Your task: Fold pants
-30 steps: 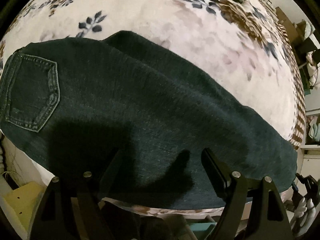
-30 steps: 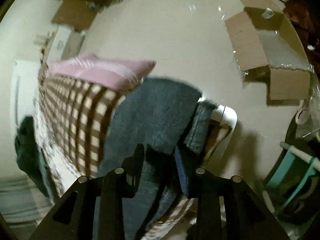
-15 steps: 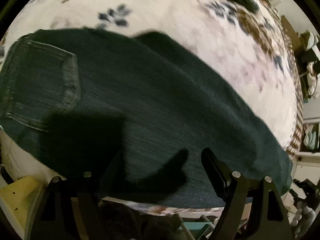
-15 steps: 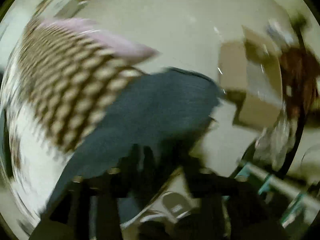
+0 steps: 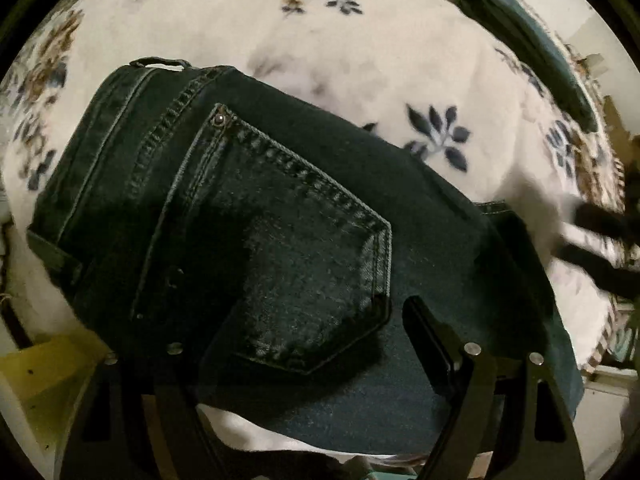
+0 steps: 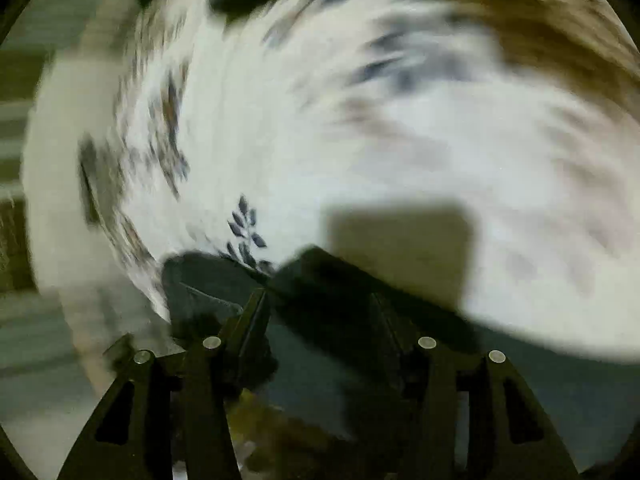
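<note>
Dark denim pants (image 5: pixel 280 216) lie on a white floral blanket (image 5: pixel 360 60), waistband at the upper left and a back pocket (image 5: pixel 304 264) facing up. My left gripper (image 5: pixel 304 320) is open, hovering over the pocket area, with nothing between the fingers. In the blurred right wrist view my right gripper (image 6: pixel 320 304) has dark denim (image 6: pixel 320 292) between its fingers, a pants end held above the blanket (image 6: pixel 400 120). The right gripper shows as a dark blurred shape at the right edge of the left wrist view (image 5: pixel 600 240).
A folded dark teal garment (image 5: pixel 532 44) lies at the blanket's far right. A yellow box (image 5: pixel 44 376) sits below the bed edge at lower left. Clutter shows past the bed's right edge.
My left gripper has moved toward the waist, so the back pocket now fills its view. My right gripper has swung from the bed's end over the blanket, carrying the pants end.
</note>
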Motion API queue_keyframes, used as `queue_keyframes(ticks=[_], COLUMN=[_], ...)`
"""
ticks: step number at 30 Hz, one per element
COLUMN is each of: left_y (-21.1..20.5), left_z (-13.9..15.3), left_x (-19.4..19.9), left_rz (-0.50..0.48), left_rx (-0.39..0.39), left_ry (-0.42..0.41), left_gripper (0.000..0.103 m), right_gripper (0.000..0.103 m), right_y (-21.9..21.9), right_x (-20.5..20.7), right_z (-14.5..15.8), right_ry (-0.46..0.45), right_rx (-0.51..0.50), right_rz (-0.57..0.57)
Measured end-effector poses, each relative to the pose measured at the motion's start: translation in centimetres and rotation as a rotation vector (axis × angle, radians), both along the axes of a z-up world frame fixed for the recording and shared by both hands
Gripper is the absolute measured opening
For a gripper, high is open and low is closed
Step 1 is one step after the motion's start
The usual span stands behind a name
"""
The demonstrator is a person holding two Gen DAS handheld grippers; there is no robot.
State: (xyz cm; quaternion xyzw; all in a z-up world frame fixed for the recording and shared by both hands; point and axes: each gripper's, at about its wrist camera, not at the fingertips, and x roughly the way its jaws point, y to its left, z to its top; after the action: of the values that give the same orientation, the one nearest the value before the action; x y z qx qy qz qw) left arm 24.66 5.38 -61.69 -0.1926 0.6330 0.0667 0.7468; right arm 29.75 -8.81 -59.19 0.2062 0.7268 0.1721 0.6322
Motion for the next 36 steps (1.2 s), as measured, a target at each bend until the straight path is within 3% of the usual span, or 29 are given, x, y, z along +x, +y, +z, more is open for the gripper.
queue_keyframes(ticks=[2,4,5,6,10,15,17,18,19,20,21,23,26,29,30,31,32,33,36], left_y=[0.4,0.9,1.3,1.8,3.8,5.8,5.0,5.3,5.3,5.4,4.8,4.3,2.9,1.8,1.6,1.5,1.3,1.2,1.4], left_z=[0.0,0.1,0.2,0.2,0.4,1.6,1.6,2.0,2.2,2.4,2.3,2.8,3.1,2.4,2.1,1.8,1.6,1.4,1.1], left_x=[-0.5,-1.0,-1.5,-1.9,-3.1,-4.3,-3.6,-4.0,-4.1,-4.1,-3.6,-3.3,-2.8,-2.5,-2.4,-2.4,-2.4,-2.4,-2.8], left_rz=[-0.020,-0.027,-0.028,-0.030,-0.037,-0.052,-0.060,-0.060,-0.060,-0.057,-0.052,-0.040,-0.055,-0.073,-0.072,-0.077,-0.088,-0.099,-0.116], left_rx=[-0.006,-0.023,-0.036,-0.050,-0.093,-0.107,-0.100,-0.098,-0.095,-0.091,-0.087,-0.084,-0.062,-0.041,-0.038,-0.027,-0.016,-0.007,-0.004], left_ry=[-0.014,-0.030,-0.037,-0.046,-0.069,-0.071,-0.066,-0.064,-0.060,-0.048,-0.039,-0.037,-0.042,-0.018,-0.008,-0.006,-0.005,-0.004,-0.021], left_gripper=[0.080,0.080,0.080,0.080,0.080,0.080,0.080,0.080,0.080,0.080,0.080,0.080,0.080,0.080,0.080,0.080,0.080,0.080,0.080], right_gripper=[0.054,0.024,0.019,0.005,0.004,0.000,0.001,0.001,0.003,0.012,0.039,0.075,0.077,0.077,0.075,0.066,0.017,0.005,0.002], right_y=[4.0,6.6,7.0,6.6,3.6,-0.1,-1.4,-2.5,-2.5,-3.5,-4.5,-5.9,-5.8,-2.2,-0.8,0.4,1.1,1.7,0.3], right_x=[0.7,0.7,0.5,0.6,1.2,2.4,3.3,3.6,3.8,3.6,3.2,1.8,0.5,0.5,0.5,0.4,0.4,0.3,0.3], right_z=[-1.7,-2.7,-2.7,-2.3,-0.3,0.2,0.6,0.6,0.7,0.9,1.4,2.4,1.5,-1.0,-2.1,-2.9,-3.1,-3.2,-2.1], right_ry=[0.012,0.003,-0.016,-0.030,-0.045,-0.083,-0.081,-0.052,-0.023,-0.002,-0.012,-0.046,-0.039,-0.008,0.002,0.006,-0.021,-0.034,-0.056], right_rx=[-0.083,-0.175,-0.206,-0.212,-0.176,-0.205,-0.159,-0.086,-0.029,0.021,0.029,0.051,0.076,0.027,0.008,-0.015,-0.040,-0.034,-0.032], right_rz=[0.162,0.287,0.305,0.283,0.130,-0.020,-0.075,-0.096,-0.103,-0.115,-0.129,-0.154,-0.119,0.036,0.095,0.150,0.192,0.197,0.109])
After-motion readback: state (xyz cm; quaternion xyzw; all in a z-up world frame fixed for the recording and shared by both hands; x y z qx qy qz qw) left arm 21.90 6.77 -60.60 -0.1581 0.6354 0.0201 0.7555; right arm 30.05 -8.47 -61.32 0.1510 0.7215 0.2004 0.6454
